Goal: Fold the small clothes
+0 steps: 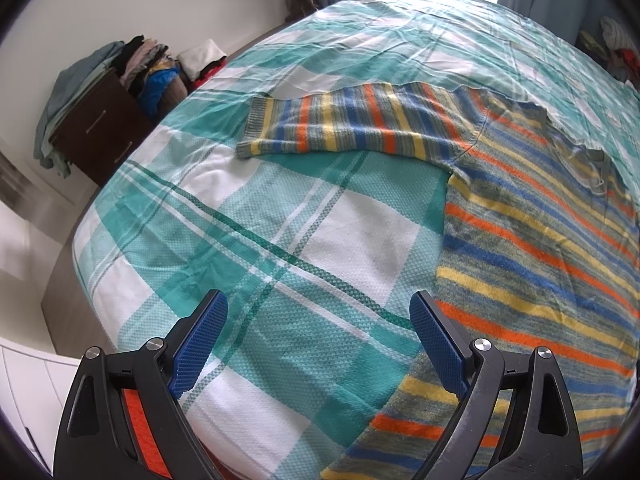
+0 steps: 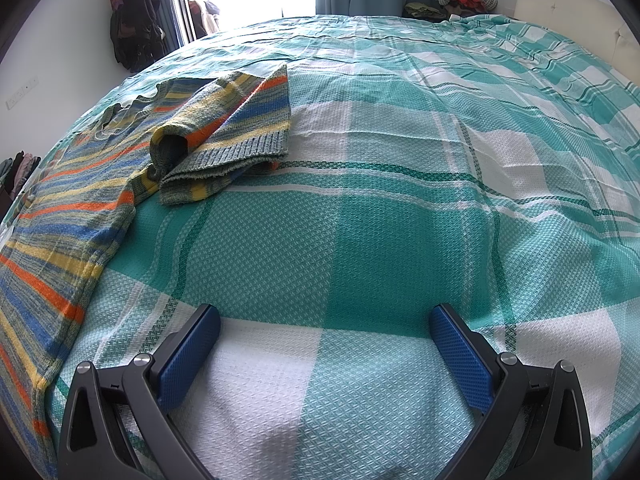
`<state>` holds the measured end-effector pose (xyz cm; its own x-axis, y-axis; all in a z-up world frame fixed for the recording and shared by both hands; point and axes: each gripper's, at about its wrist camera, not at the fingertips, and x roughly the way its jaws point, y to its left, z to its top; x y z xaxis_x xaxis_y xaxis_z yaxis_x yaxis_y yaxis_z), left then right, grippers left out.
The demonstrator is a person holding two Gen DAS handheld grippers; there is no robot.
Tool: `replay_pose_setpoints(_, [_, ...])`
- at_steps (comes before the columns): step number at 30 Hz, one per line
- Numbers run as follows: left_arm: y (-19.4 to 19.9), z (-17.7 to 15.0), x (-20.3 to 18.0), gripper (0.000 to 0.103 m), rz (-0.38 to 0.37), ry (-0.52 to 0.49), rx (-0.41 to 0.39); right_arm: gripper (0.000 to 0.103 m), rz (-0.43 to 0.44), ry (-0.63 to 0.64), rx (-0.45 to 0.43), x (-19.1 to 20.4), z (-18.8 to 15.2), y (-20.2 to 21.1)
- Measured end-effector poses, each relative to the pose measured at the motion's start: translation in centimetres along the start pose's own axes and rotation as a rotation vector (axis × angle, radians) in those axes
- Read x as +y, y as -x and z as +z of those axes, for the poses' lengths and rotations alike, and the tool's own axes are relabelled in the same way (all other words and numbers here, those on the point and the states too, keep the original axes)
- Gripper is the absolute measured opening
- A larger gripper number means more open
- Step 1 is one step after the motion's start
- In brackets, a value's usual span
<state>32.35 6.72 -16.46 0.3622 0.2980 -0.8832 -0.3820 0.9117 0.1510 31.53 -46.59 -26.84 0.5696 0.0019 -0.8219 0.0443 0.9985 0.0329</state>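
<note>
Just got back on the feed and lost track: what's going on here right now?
A person is folding a striped knit sweater on a bed covered with a teal-and-white checked bedspread. Both tongs are open and empty: the left tongs hover by the sweater's lower edge, the right tongs over bare bedspread. The left sleeve lies stretched out flat; the right sleeve is bunched and doubled over itself. No body fold shows yet.

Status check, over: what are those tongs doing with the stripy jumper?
Left tongs open, empty. Right tongs open, empty. Striped sweater flat on bedspread, one sleeve bunched. Nothing in the way.
</note>
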Motion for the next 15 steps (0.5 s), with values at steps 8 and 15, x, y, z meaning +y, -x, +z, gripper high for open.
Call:
replay_pose_setpoints(8, [0.6,0.0,-0.5,0.093,0.014,-0.011,-0.004,0.103,0.000,0.000,0.000,0.0,0.0,0.0])
replay_pose_setpoints(15, [1.0,-0.5,-0.9,0.093,-0.007,-0.045,0.001,0.103,0.000,0.000,0.000,0.0,0.0,0.0])
